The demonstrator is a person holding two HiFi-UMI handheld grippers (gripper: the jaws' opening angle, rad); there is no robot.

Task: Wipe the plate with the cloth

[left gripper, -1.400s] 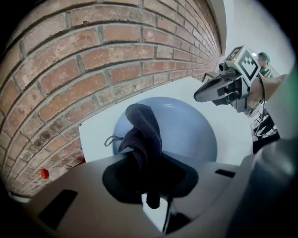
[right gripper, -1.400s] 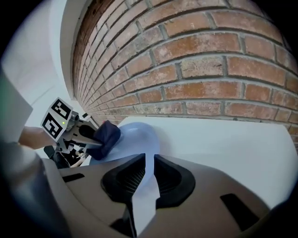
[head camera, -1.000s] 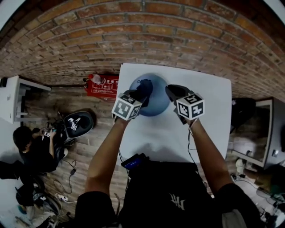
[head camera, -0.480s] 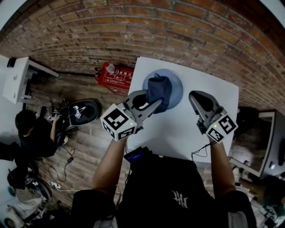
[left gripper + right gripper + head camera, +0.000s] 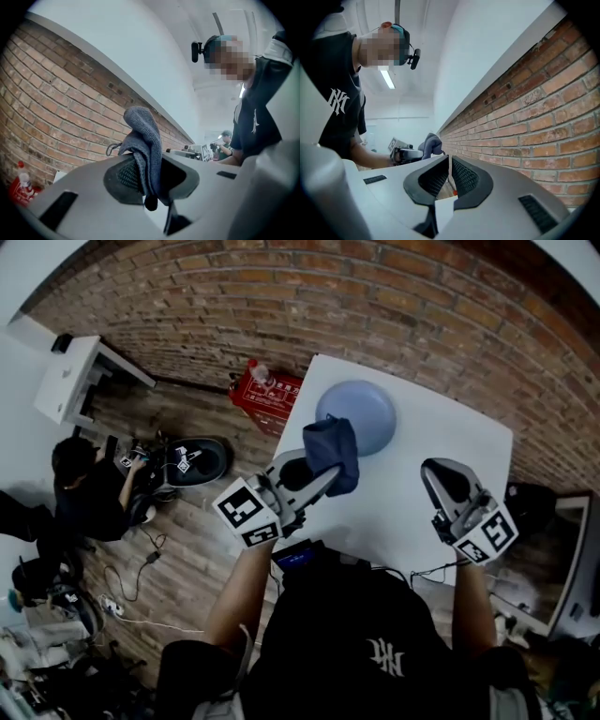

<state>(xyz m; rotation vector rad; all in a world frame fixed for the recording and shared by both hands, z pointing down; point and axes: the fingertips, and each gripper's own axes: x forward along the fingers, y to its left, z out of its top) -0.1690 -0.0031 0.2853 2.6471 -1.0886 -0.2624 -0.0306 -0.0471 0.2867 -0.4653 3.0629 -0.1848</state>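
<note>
Backed by a brick wall [image 5: 281, 296] and a plank floor [image 5: 187, 521], with a person [image 5: 84, 493] crouched among cables at the left. Showed a white worktop [image 5: 412, 493], bare but for a blue plate [image 5: 361, 413] near its far edge. Lifted the dark cloth [image 5: 330, 451] off the plate within the last second, so probably finished or paused the wiping. Held the cloth pinched in the left tongs [image 5: 319, 476], raised near the plate. Pulled the right tongs [image 5: 441, 470] back, just closing to a sliver, empty.

A red box [image 5: 265, 388] lies on the wooden floor [image 5: 192, 538].
</note>
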